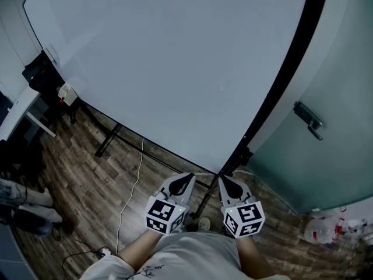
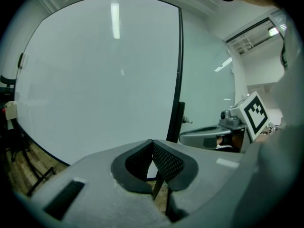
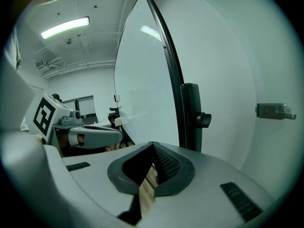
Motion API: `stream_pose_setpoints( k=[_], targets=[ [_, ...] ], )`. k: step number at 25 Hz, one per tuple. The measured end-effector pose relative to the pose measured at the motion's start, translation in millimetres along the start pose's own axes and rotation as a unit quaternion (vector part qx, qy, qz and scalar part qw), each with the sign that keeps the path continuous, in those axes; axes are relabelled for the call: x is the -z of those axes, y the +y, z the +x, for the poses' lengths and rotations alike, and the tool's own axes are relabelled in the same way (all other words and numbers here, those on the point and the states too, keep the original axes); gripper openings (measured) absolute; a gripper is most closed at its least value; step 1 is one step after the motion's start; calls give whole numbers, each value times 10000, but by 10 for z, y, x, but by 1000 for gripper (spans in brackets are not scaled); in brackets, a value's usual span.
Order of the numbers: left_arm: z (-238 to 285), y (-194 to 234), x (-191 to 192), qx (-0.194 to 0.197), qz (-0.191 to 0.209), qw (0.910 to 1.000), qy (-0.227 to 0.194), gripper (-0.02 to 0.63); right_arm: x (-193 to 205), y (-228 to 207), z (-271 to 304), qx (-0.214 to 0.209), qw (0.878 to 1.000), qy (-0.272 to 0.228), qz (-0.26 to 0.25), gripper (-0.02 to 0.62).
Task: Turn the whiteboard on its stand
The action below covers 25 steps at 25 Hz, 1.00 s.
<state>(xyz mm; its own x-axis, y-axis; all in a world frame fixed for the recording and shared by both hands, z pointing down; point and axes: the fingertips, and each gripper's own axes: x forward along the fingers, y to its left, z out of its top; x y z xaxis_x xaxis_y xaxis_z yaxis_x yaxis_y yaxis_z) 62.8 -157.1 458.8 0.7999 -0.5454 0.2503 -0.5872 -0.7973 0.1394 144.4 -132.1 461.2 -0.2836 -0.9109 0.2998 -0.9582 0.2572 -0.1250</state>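
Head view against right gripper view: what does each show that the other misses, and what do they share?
Only the head view shows the stand's feet and a white cable trailing over the floor. Only the right gripper view shows a ceiling light. Both show the whiteboard, the door handle and the left gripper.

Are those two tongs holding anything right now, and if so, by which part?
Nothing is held. The left tongs and the right tongs are both shut with nothing between their tips, pointing toward the whiteboard.
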Motion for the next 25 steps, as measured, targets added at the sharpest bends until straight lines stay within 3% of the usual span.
stream_pose_setpoints(
  k=[25],
  targets=[
    [31, 6, -60, -30, -81, 10000, -42, 11, -7, 78, 30, -155, 9998, 63, -66, 6]
  ],
)
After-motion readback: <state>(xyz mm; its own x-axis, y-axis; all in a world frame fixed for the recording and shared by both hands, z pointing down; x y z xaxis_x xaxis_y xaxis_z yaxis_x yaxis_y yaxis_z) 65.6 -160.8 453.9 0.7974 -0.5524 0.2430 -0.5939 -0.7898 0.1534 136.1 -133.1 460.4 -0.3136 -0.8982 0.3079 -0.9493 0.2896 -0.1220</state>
